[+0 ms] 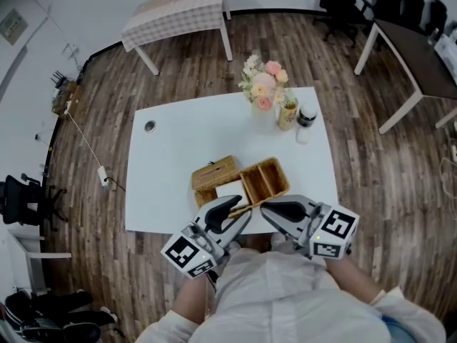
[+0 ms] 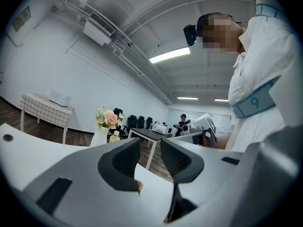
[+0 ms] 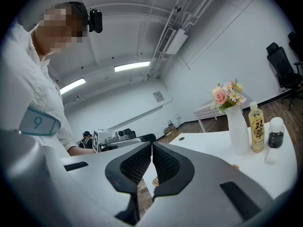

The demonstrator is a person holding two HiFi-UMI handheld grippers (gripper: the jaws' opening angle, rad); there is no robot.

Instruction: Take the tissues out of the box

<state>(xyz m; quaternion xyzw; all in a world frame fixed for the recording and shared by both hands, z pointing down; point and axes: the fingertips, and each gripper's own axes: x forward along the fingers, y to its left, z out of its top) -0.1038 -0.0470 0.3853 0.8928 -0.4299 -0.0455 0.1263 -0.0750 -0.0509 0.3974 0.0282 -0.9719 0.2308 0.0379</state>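
**Left hand-held gripper released just short of the tissue box**

The left hand-held gripper [image 2: 150,143] is seen released: its jaws stand apart with a clear gap, and nothing is gripped between them. The right hand-held gripper [image 3: 152,145] is clenched, its jaw tips met, and nothing is caught in them. Both are held side by side at the near edge of the white surface [image 1: 178,156].

Directly beyond their tips lies the woven tissue box [image 1: 214,176], set close to that near edge, with an open woven compartment section [image 1: 265,179] joined on its right. The long axis of the whole is laid roughly along the near edge, so it is faced broadside. A white patch [image 1: 230,189], judged to be a tissue, shows at the box's near side, just ahead of the left jaws. Contact cannot be confirmed. The left one is judged nearer to it, and a short forward reach is likely all that is called for.

A vase of flowers [image 1: 263,91], a bottle [image 1: 288,113] and a small jar [image 1: 305,116] are grouped towards the far right corner, well apart.
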